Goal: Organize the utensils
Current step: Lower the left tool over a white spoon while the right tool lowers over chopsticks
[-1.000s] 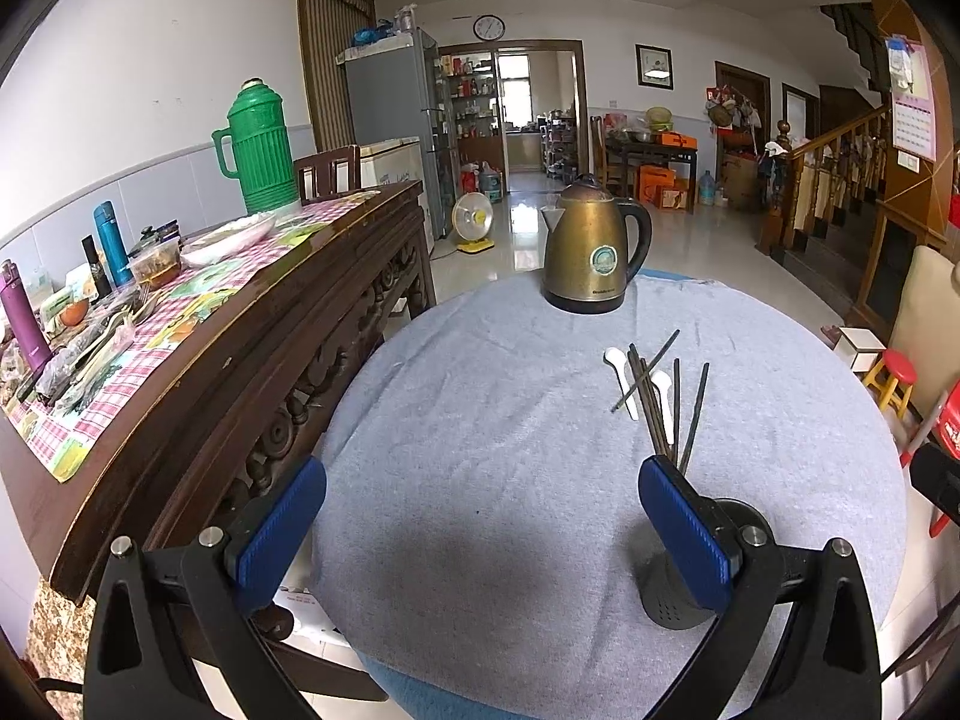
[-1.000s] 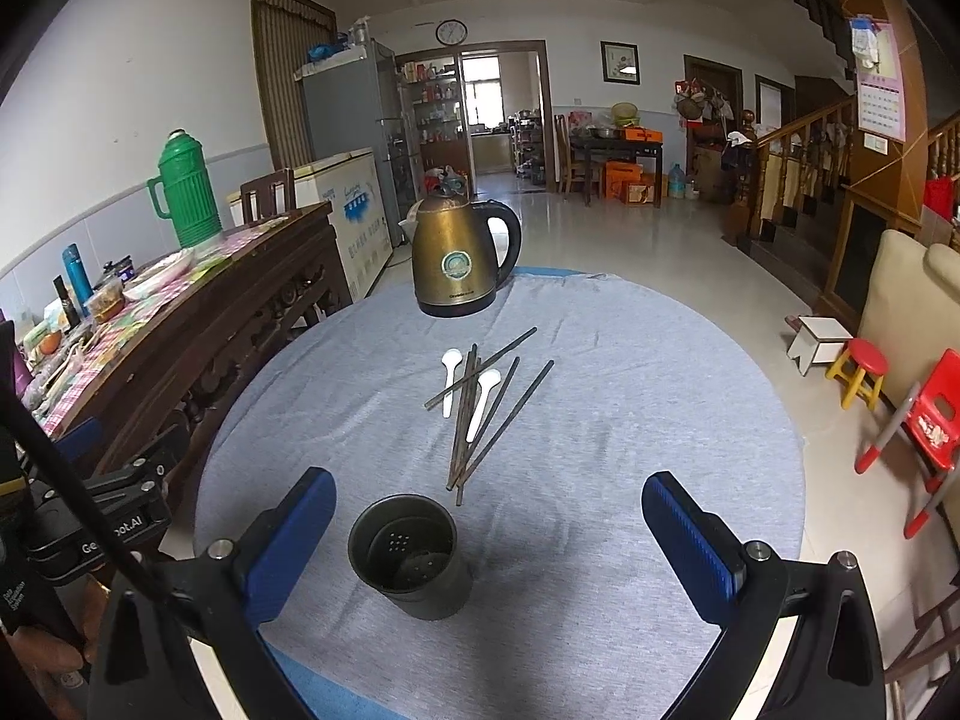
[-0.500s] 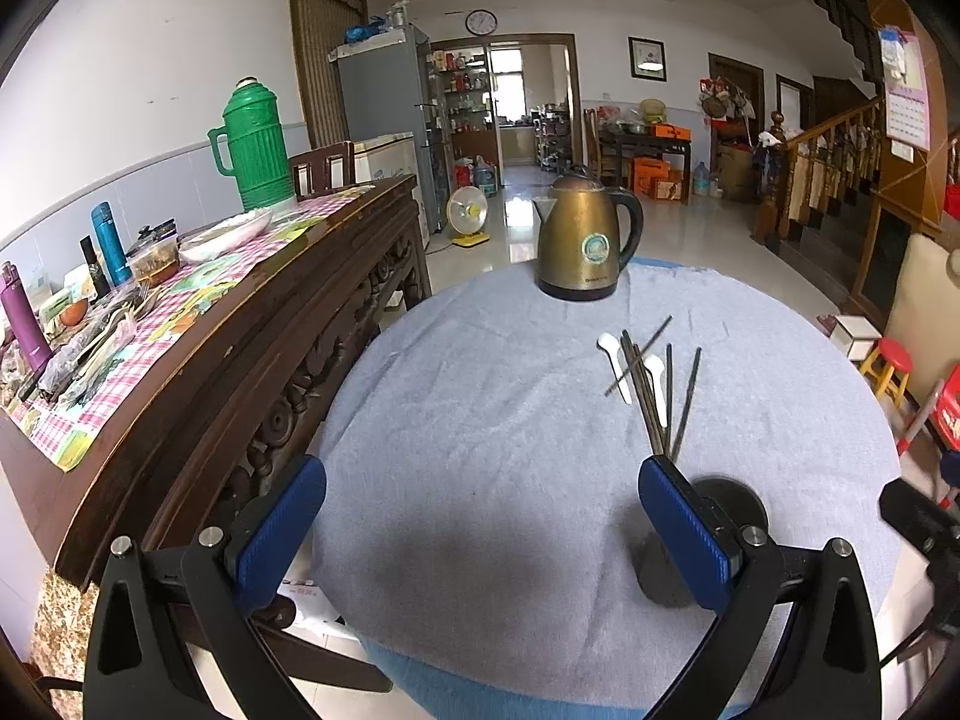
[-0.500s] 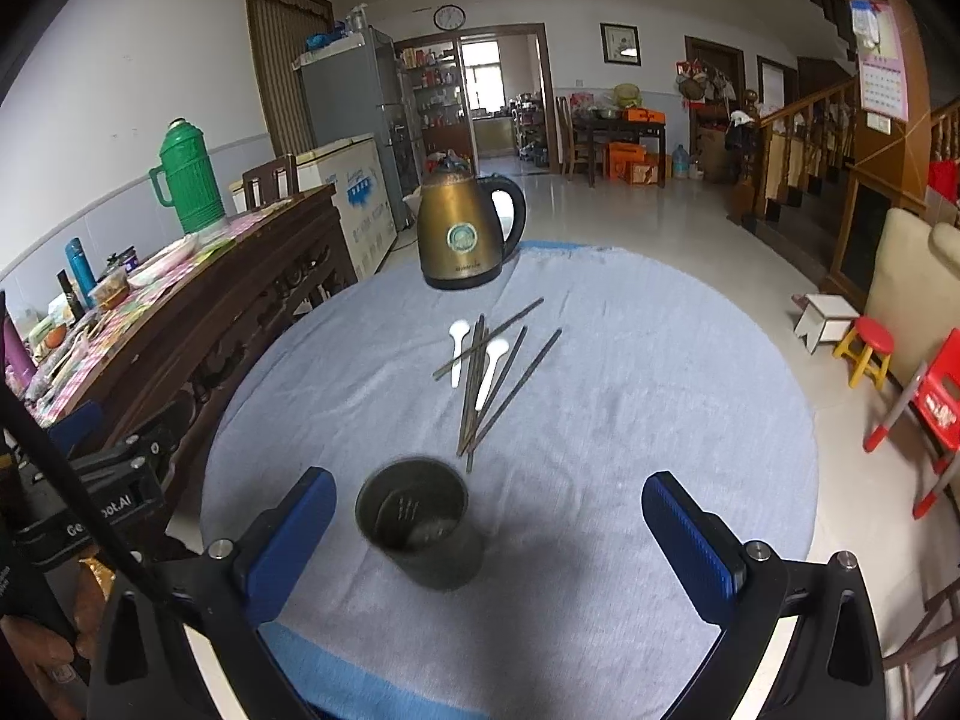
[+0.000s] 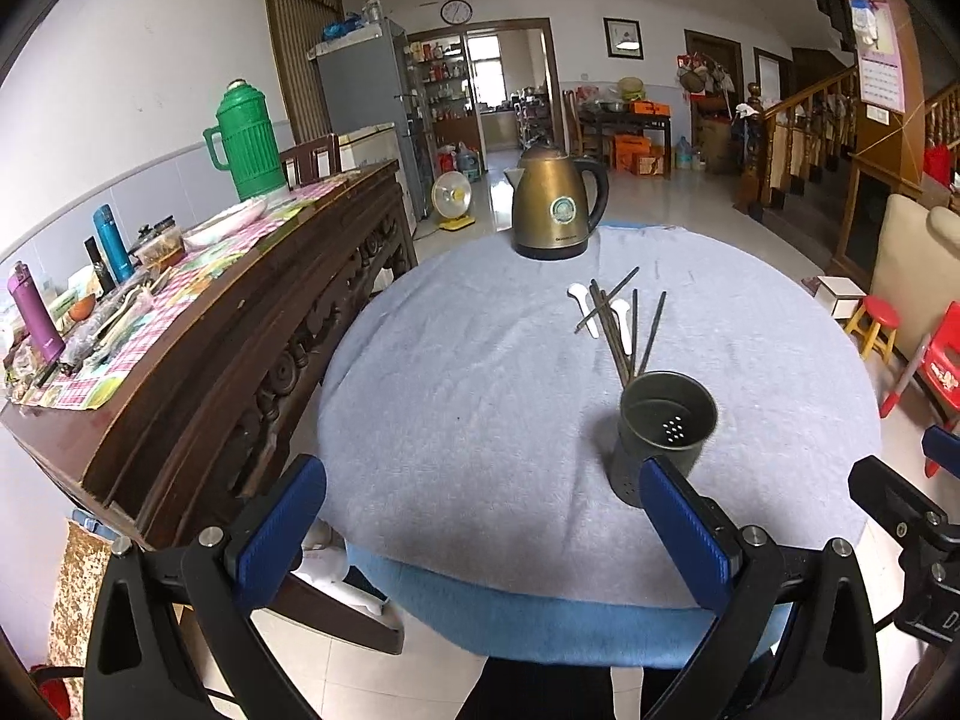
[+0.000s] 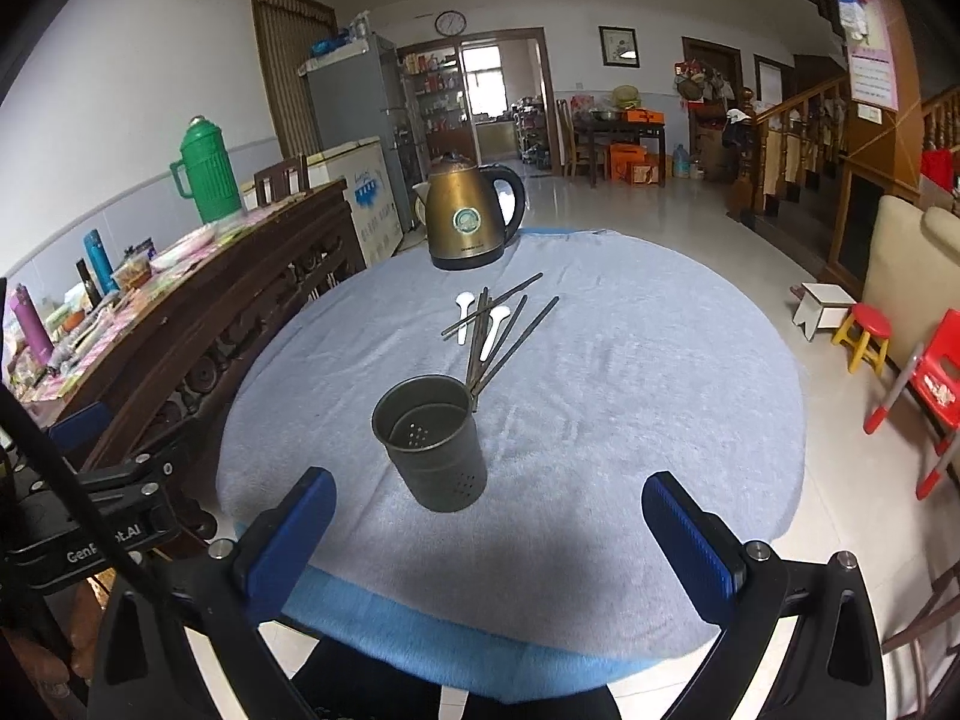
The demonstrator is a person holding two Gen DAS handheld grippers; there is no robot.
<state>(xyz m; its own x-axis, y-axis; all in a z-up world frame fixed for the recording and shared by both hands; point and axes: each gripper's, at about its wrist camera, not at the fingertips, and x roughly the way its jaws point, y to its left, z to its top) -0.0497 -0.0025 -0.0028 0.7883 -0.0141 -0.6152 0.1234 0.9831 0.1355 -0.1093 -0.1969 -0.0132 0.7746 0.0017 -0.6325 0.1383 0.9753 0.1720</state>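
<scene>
Nothing is sorted yet: chopsticks (image 6: pixel 498 336) and spoons (image 6: pixel 497 324) lie beside the empty holder (image 6: pixel 431 444), both tools (image 5: pixel 480 525) (image 6: pixel 492 540) spread wide.

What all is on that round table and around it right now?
Table: one, round, grey-blue cloth, centre.
Kettle: one, bronze, far edge of table.
Chopsticks: several, dark, loose pile mid-table.
Spoons: two, white, among the chopsticks.
Holder: one, dark metal, upright and empty, near side of table.
Sideboard: one, dark wood, left of table, cluttered with bottles and packets.
Thermos: one, green, on the sideboard.
Stools: a yellow-legged one with a red seat and a small white one, floor at right.
Left gripper: one, black with blue pads, open, at the near edge.
Right gripper: same, open, before the holder.
</scene>
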